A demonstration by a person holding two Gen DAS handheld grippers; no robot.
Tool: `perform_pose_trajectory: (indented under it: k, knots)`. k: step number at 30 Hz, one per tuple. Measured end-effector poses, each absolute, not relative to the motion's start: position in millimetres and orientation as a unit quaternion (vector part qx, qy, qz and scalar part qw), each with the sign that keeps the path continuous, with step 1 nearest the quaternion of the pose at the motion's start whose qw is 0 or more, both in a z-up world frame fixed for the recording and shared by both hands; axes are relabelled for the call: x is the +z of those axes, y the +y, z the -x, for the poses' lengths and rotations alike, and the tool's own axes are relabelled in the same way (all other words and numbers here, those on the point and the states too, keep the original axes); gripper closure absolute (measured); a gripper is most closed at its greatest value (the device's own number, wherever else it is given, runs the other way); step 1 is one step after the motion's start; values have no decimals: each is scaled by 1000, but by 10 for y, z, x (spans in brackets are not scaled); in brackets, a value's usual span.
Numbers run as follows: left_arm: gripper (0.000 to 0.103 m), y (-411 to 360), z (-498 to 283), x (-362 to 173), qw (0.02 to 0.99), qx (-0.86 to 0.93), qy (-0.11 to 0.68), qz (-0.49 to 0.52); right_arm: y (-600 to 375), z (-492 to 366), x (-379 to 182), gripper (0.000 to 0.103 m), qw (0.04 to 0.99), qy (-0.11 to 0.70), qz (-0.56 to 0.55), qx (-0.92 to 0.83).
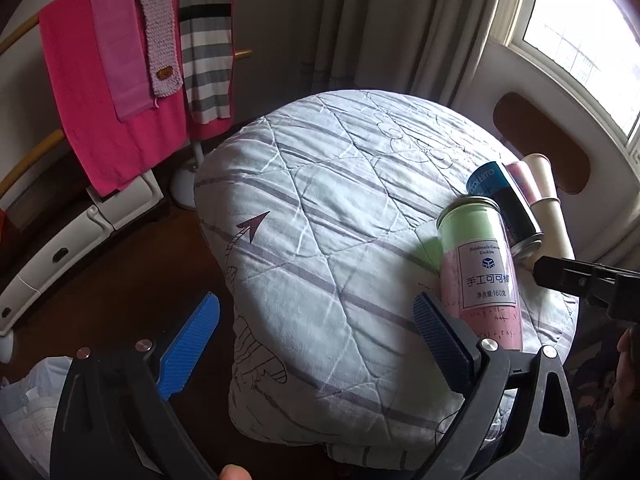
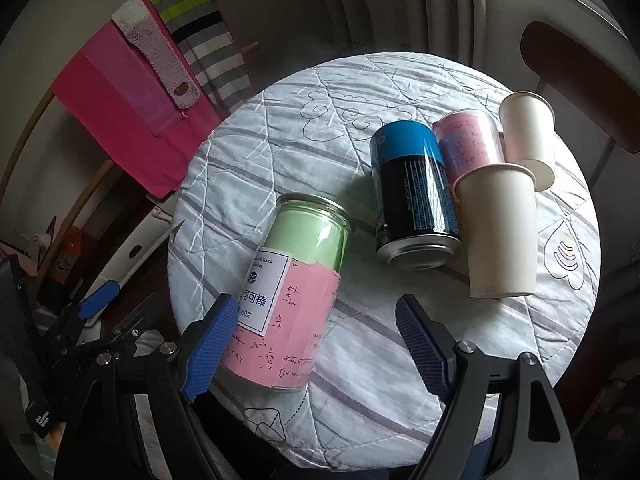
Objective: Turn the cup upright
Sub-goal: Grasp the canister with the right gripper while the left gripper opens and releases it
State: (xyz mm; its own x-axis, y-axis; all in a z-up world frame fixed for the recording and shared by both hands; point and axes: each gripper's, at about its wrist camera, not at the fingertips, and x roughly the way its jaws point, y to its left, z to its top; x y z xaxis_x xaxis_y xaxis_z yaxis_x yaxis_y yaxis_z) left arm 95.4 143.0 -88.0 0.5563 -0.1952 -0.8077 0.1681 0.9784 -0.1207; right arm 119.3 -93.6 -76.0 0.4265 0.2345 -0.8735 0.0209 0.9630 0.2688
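On the round surface (image 2: 400,412) covered with a pale quilted cloth, two white paper cups stand upright: the nearer white paper cup (image 2: 500,232) just right of the blue-and-black metal can (image 2: 416,192), the farther white paper cup (image 2: 530,136) behind it, beside a clear pink-lined jar (image 2: 472,144). A clear cylindrical jar with green and pink paper inside (image 2: 296,292) stands left of the can. The right gripper (image 2: 316,352) hangs open in front of the can with one finger by the green-and-pink jar, and the left gripper (image 1: 316,340) is likewise spread wide, holding nothing.
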Motion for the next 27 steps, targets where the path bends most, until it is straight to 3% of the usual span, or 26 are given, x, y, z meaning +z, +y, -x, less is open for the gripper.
perform_pose_trajectory:
  k: [22, 25, 27]
  knots:
    - [4, 1409, -1006, -954, 880, -95, 465, -3, -829, -1972, -1458, 21, 748, 630, -192, 79]
    - [4, 1427, -1021, -962, 879, -95, 467, -1, -831, -1971, -1451, 30, 753, 625, -188, 84]
    - [4, 1427, -1031, -969, 879, -94, 468, -1, -821, -1975, -1442, 30, 752, 627, -182, 90]
